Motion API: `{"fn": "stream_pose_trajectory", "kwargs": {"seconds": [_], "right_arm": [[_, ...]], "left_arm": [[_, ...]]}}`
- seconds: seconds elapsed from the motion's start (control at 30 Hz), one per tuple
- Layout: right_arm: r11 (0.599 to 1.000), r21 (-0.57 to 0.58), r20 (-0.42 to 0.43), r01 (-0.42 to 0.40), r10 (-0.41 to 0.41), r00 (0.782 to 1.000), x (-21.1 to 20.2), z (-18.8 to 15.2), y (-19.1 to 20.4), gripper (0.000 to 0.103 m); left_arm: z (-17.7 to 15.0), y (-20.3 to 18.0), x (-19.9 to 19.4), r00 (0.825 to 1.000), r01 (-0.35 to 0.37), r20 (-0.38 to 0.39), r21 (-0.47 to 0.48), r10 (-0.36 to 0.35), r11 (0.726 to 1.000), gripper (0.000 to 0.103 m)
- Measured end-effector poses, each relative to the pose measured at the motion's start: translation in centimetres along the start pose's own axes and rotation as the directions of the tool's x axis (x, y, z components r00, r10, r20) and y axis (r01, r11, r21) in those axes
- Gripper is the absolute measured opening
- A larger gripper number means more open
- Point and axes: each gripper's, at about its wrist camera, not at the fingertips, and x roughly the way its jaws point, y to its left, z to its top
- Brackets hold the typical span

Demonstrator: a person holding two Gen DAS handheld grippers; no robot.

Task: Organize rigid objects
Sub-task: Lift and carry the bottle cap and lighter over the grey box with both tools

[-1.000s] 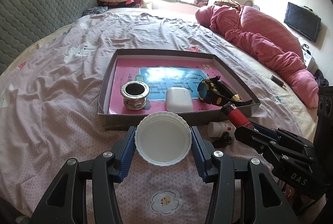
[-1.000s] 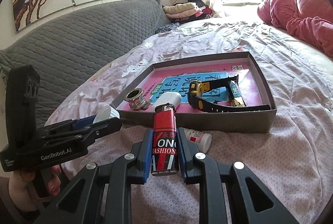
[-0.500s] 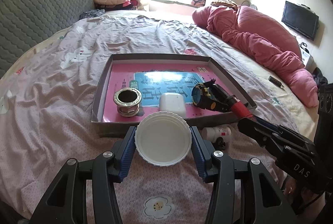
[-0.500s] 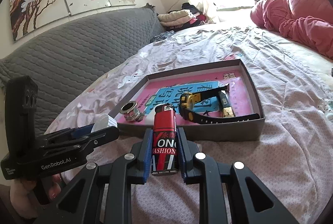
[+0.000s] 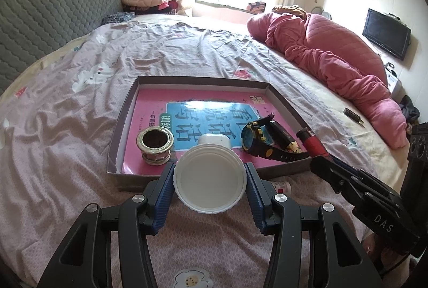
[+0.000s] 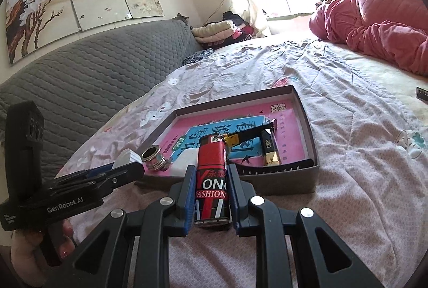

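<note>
My left gripper (image 5: 210, 177) is shut on a white round lid (image 5: 210, 189), held just in front of the tray's near wall. My right gripper (image 6: 211, 177) is shut on a red lighter (image 6: 212, 167), which stands upright between the blue pads near the tray's front edge. The shallow grey tray (image 5: 120, 132) lies on the bed with a pink book as its floor. In it are a metal ring fitting (image 5: 155, 144), a white case (image 5: 214, 138) and a black-and-yellow watch (image 5: 258, 140). In the left wrist view the right gripper (image 5: 325, 167) shows at the right, with the lighter's tip (image 5: 311, 140) at the tray's front right corner.
A small white bottle (image 5: 281, 184) lies on the pink sheet just in front of the tray. A pink quilt (image 5: 334, 55) is heaped at the far right, and a grey padded headboard (image 6: 80, 79) runs along the left. A small dark object (image 5: 353, 115) lies on the bed, right of the tray.
The right gripper with the lighter has edged closer to the tray, and the small bottle is now hidden behind it in the right wrist view. The left gripper holds the lid almost still.
</note>
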Motion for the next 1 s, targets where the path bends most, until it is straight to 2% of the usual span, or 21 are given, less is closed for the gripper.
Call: {"fn": "stream_pose_trajectory", "kwargs": {"seconds": [0.63, 1.0], "right_arm": [[1.000, 0.019, 0.007, 0.002, -0.003, 1.000, 1.9, 1.1, -1.3, 0.023], [1.000, 0.008, 0.003, 0.015, -0.015, 1.000, 3.1, 1.6, -2.0, 0.023]], "left_arm": [[1.6, 1.1, 4.5, 0.997, -0.023, -0.076, -0.010, 0.022, 1.000, 0.052], [2.4, 1.7, 6.0, 0.996, -0.033, -0.085, -0.014, 0.032, 0.999, 0.052]]}}
